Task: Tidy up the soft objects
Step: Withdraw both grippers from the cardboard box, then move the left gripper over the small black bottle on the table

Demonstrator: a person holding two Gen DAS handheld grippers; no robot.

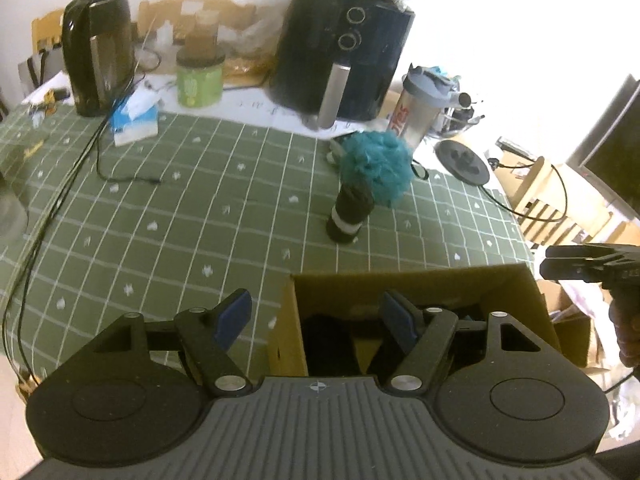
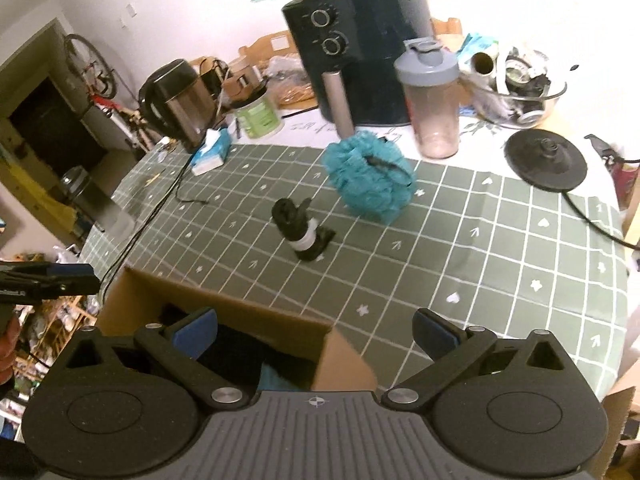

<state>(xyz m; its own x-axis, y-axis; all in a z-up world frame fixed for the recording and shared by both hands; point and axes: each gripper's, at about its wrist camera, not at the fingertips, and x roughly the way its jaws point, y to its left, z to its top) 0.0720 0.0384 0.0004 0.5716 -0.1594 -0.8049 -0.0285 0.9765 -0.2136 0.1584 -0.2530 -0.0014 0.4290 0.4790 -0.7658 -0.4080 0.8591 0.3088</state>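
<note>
A teal bath pouf [image 1: 378, 170] [image 2: 370, 176] lies on the green checked tablecloth [image 1: 180, 200] [image 2: 480, 240]. A rolled black sock bundle with a white band [image 1: 350, 212] [image 2: 302, 230] lies just in front of it. A cardboard box [image 1: 512, 280] [image 2: 224, 300] stands at the near table edge with dark cloth inside. My left gripper [image 1: 316, 316] is open and empty over the box's left wall. My right gripper [image 2: 316, 332] is open and empty over the box's right corner. The right gripper also shows at the left wrist view's right edge [image 1: 588, 264].
A black air fryer [image 1: 344, 52] [image 2: 360, 52], a shaker bottle [image 1: 424, 108] [image 2: 430, 100], a kettle [image 1: 100, 48] [image 2: 180, 100], a kettle base [image 1: 462, 160] [image 2: 546, 160], a green tub [image 1: 200, 76], a tissue pack [image 1: 134, 118] [image 2: 212, 152] and cables [image 1: 80, 168] stand at the back and left.
</note>
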